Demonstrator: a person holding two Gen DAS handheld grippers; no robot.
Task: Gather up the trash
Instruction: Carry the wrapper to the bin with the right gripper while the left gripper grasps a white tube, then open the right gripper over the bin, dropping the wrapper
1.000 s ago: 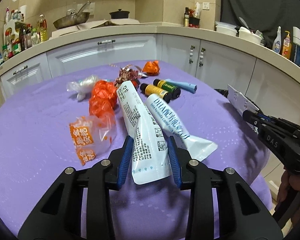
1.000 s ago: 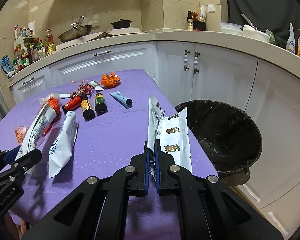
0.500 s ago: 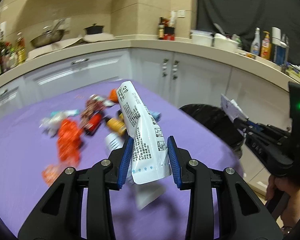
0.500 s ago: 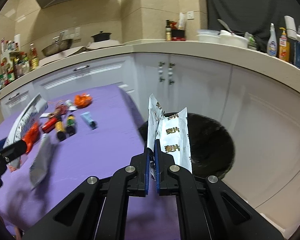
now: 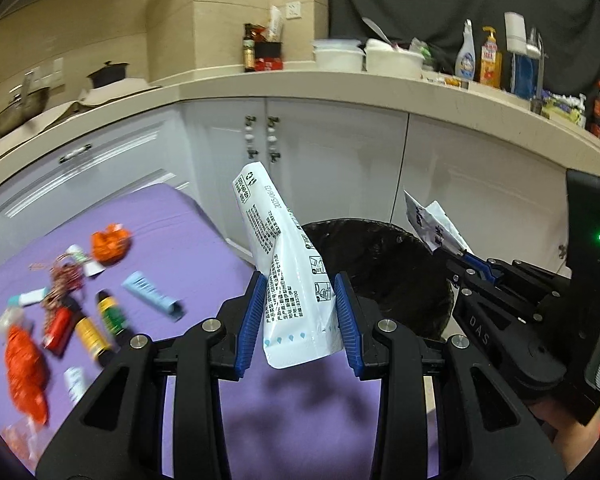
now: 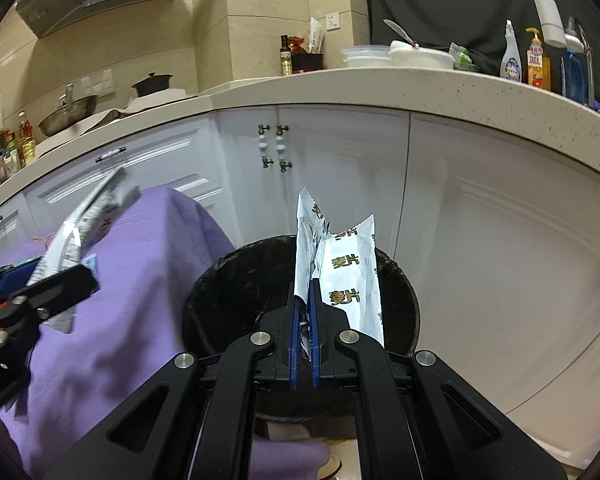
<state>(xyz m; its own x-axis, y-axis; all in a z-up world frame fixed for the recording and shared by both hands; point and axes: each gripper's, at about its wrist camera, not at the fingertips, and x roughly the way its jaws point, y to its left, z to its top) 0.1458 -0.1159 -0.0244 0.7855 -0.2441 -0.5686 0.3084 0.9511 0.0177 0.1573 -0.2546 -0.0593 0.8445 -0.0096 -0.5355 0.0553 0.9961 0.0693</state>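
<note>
- My left gripper (image 5: pixel 300 316) is clamped on a white tube (image 5: pixel 286 276): its flat crimped end sits between the two blue pads (image 5: pixel 252 320), and its body rises up and to the left past the fingertips.
- My right gripper (image 6: pixel 305 320) is pinched tight on a white wrapper (image 6: pixel 340 276); the wrapper's lower edge is caught between the pads, the rest standing upright above them.
- The wrapper is over the open mouth of the black bin (image 6: pixel 236 280).
- The bin stands just beside the edge of the purple table (image 5: pixel 172 224).
- Small bottles (image 5: pixel 100 320) and orange scraps (image 5: pixel 110 242) lie on the table, well apart from my left fingers.
</note>
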